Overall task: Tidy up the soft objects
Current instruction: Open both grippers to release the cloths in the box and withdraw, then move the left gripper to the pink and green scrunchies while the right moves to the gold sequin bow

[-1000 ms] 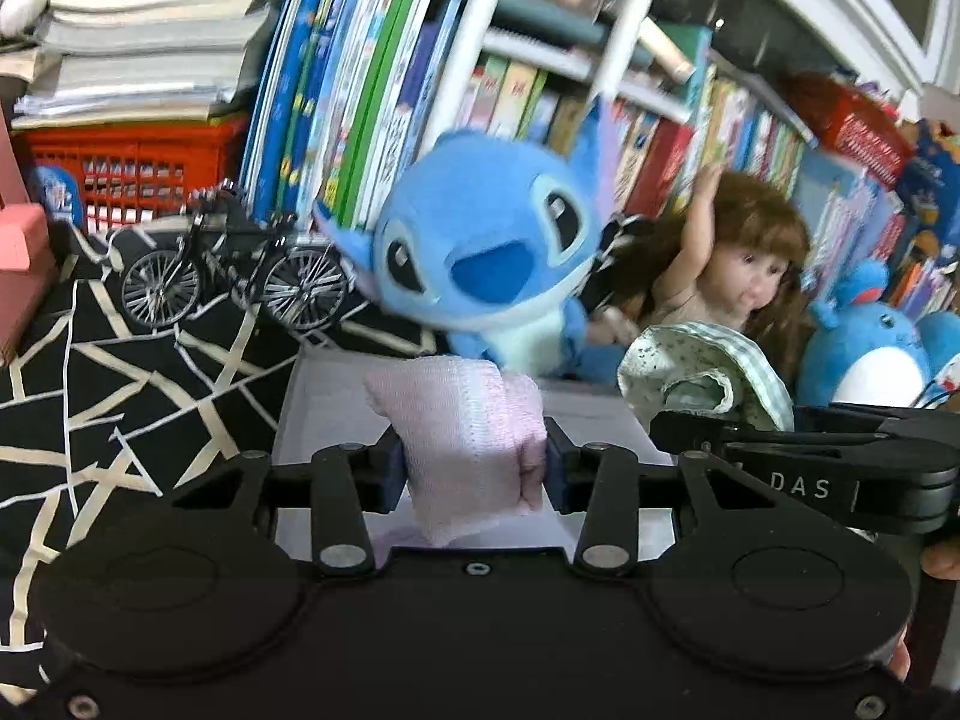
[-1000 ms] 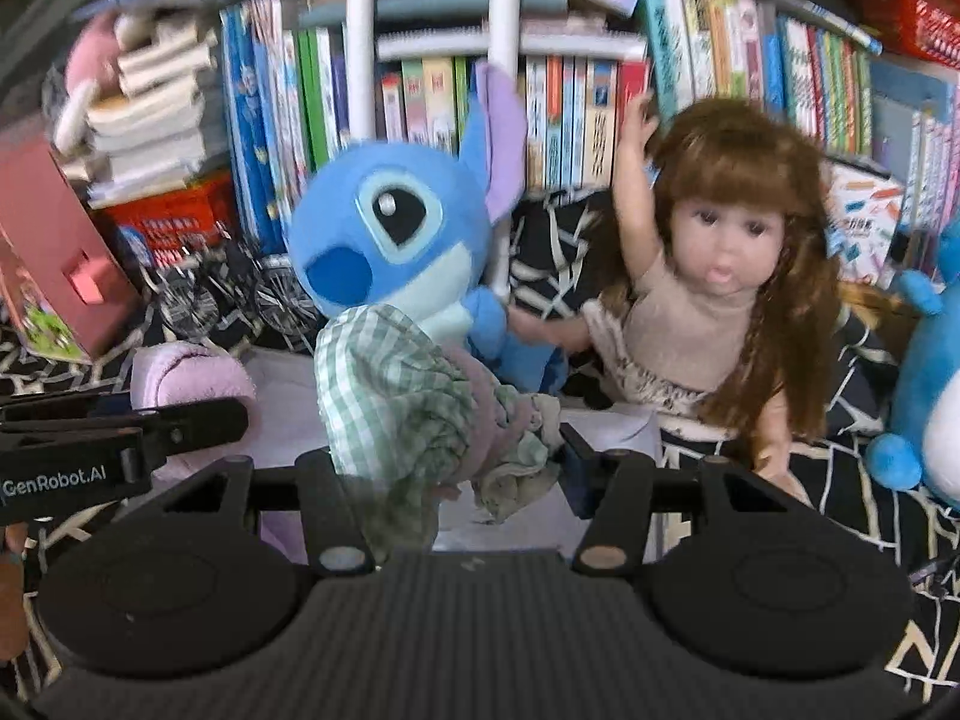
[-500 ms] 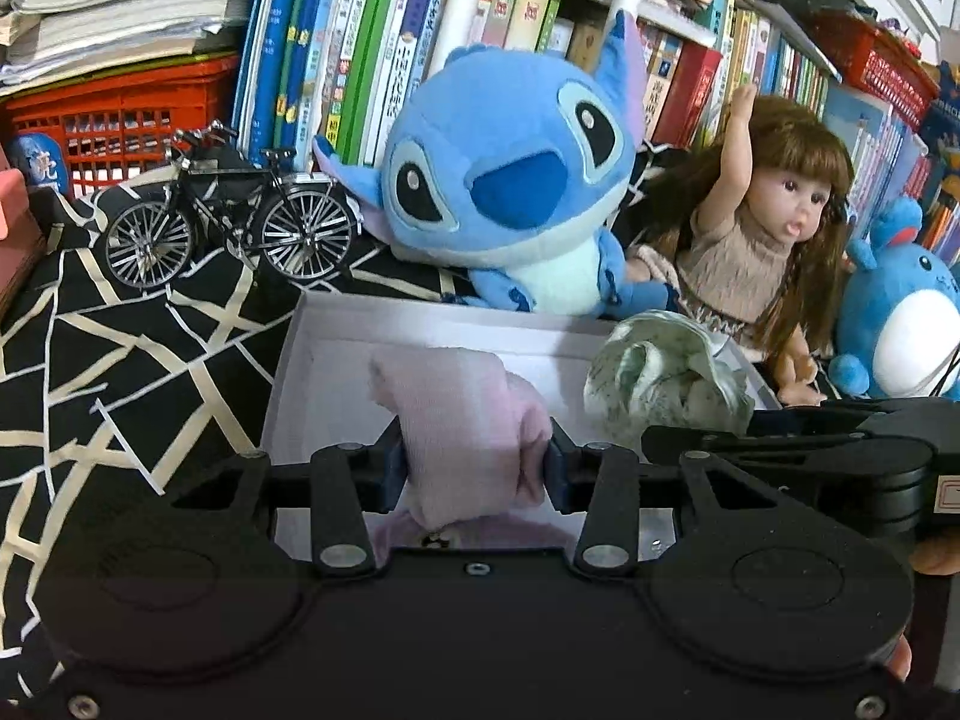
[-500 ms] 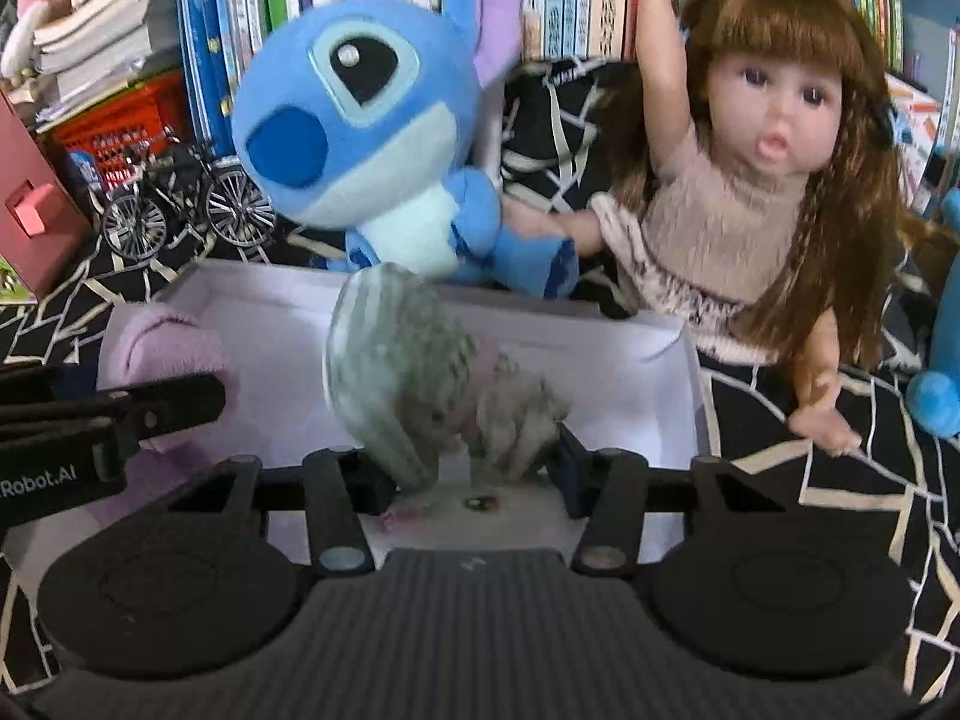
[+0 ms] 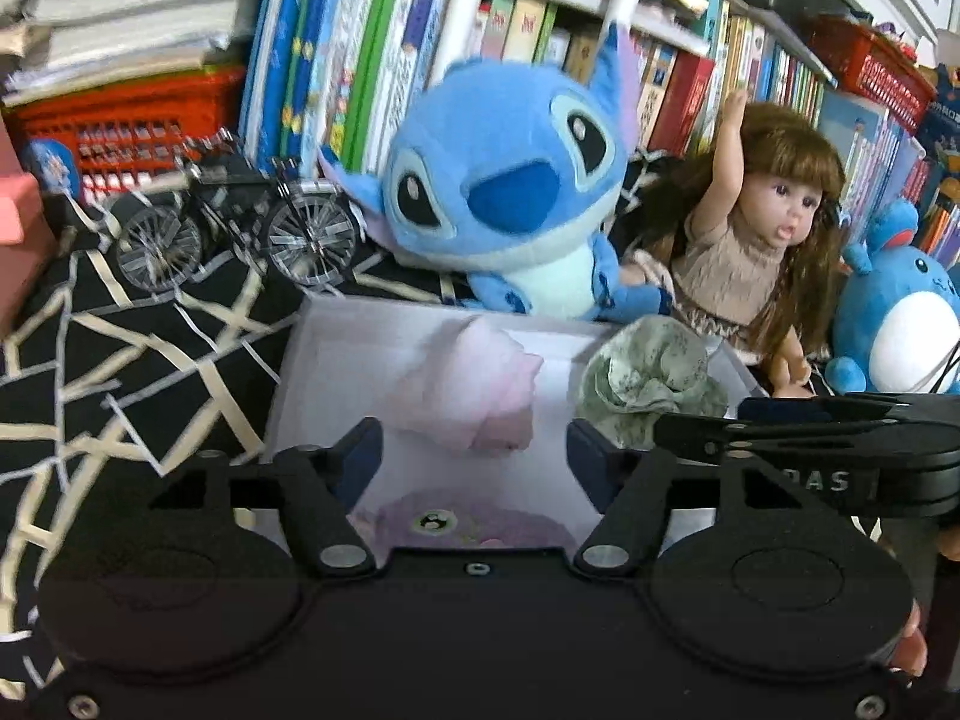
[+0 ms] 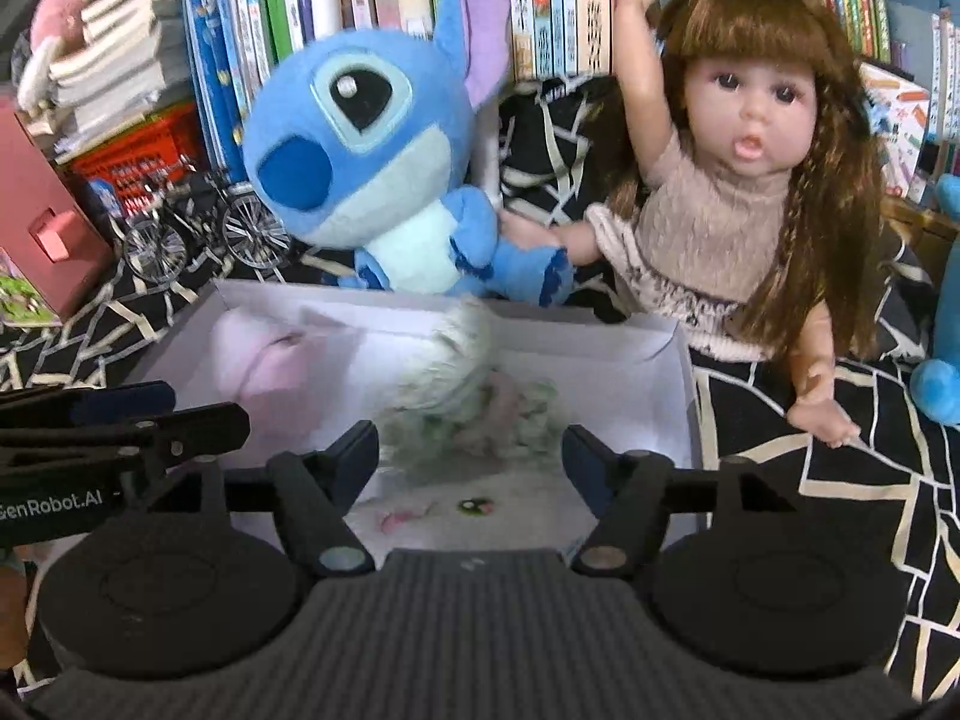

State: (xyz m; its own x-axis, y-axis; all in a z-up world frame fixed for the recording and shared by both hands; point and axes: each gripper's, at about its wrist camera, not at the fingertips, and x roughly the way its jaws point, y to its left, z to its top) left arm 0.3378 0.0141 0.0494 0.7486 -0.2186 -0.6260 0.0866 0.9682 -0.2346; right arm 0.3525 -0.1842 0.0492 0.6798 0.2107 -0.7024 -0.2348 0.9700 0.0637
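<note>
A white box [image 5: 336, 324] [image 6: 672, 360] lies on the black patterned cloth. My left gripper [image 5: 474, 456] is open above the box; a pink cloth bundle [image 5: 474, 384] sits blurred between and beyond its fingers, apart from them. It also shows in the right wrist view [image 6: 270, 366]. My right gripper [image 6: 471, 453] is open; a green checked cloth bundle [image 6: 462, 384] is blurred between its fingers over the box. The same bundle shows in the left wrist view [image 5: 648, 372], with the right gripper's finger [image 5: 810, 420] beside it.
A blue plush toy [image 5: 510, 192] [image 6: 372, 138] and a long-haired doll [image 5: 762, 240] [image 6: 750, 168] sit behind the box. A model bicycle [image 5: 234, 222] stands at the left, a second blue plush [image 5: 900, 324] at the right. Bookshelves and a red basket [image 5: 120, 120] lie behind.
Both grippers have opened and let go of their bundles over the box. The pink and the green bundle have left the fingers and are dropping into it.
</note>
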